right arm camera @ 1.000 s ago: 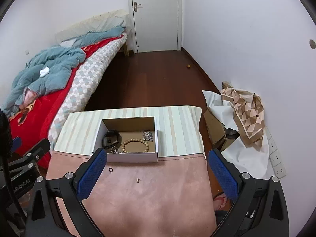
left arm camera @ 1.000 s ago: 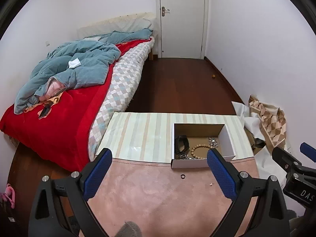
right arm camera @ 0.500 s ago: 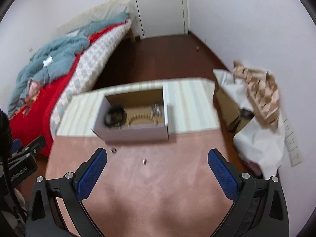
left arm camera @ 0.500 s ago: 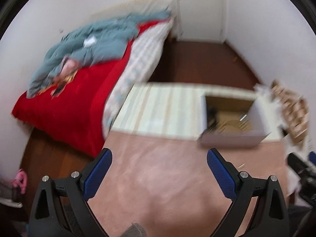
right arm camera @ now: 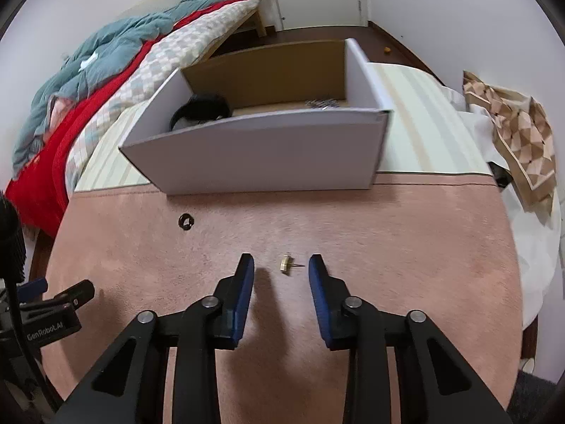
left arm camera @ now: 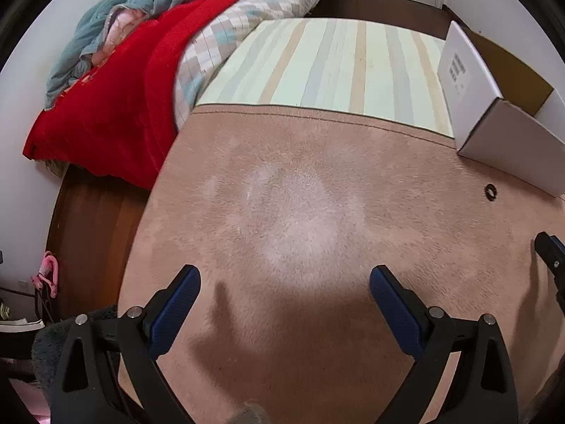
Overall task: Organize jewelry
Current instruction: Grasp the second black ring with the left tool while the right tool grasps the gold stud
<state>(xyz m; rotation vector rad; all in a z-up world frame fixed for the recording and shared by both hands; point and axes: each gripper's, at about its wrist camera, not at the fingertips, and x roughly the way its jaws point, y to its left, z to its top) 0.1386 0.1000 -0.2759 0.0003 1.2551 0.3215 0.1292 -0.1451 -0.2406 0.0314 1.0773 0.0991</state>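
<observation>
Both views now sit much lower and closer to the pink mat (right arm camera: pixel 353 226) than a second ago, when the door and most of the room were in sight — now the mat fills most of each picture and the white box (right arm camera: pixel 261 155) looms large at the far edge of it. The right gripper (right arm camera: pixel 281 265) has also changed: its blue pads stood wide apart a second ago, and now they are far nearer together and closing, one on each side of a small gold stud earring (right arm camera: pixel 286 263) that lies on the mat. The earring is between the pads, but neither pad touches it yet; a gap of mat shows on both sides. The left gripper (left arm camera: pixel 284 275) hangs over a bare stretch of the mat with its pads wide apart and nothing between them. A small dark ring (right arm camera: pixel 186 221) lies on the mat just in front of the box's near wall, to the left of the earring and well apart from both grippers; in the left view it shows at the far right (left arm camera: pixel 490 190). Inside the box a black band (right arm camera: pixel 201 109) lies on the left and a pile of silver chain (right arm camera: pixel 323 103) on the right — the near wall hides the rest of the floor.
</observation>
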